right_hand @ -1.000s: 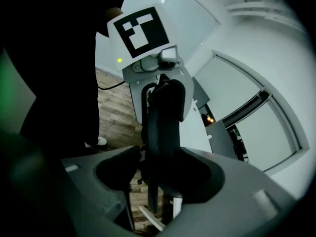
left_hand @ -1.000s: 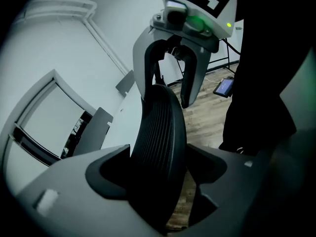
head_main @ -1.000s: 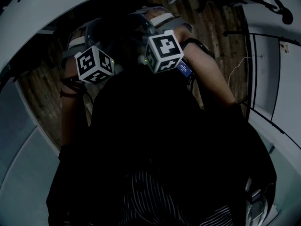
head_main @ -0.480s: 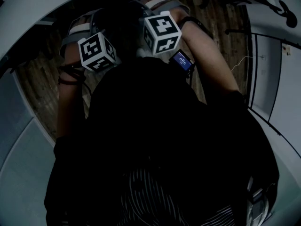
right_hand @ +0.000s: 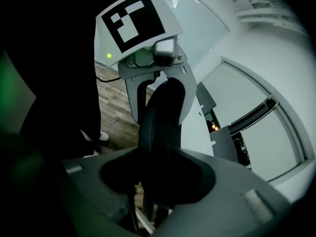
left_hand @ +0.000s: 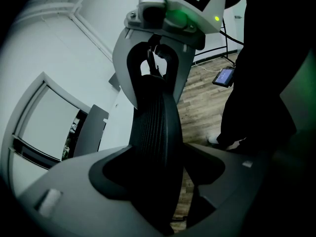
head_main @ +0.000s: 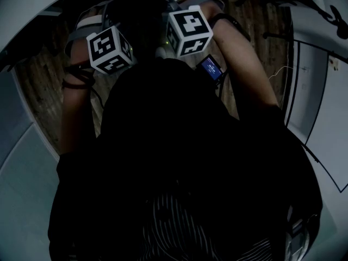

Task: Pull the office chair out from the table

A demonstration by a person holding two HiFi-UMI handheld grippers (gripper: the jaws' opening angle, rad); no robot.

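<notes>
The office chair's black backrest [left_hand: 155, 122] runs up between both pairs of jaws; its top edge [right_hand: 160, 112] is a dark rounded rim. My left gripper [left_hand: 158, 181] straddles that edge with its jaws closing, and I see no firm press from its pads. My right gripper [right_hand: 158, 177] sits snug on the same edge, shut on it. In the head view both marker cubes, the left gripper's [head_main: 110, 49] and the right gripper's [head_main: 189, 31], sit side by side at the top, over the dark chair back [head_main: 138, 15]. The fingertips are hidden there.
The person's dark torso fills the middle of the head view. A small lit device [head_main: 211, 69] hangs by the right forearm. Wooden floor [head_main: 38, 102] lies below, with a pale curved surface [head_main: 32, 10] at the upper left. White wall and glazed panels [right_hand: 247, 107] stand behind.
Both marker cubes have shifted upward in the head view, away from the person's body. The forearms have stretched out with them.
</notes>
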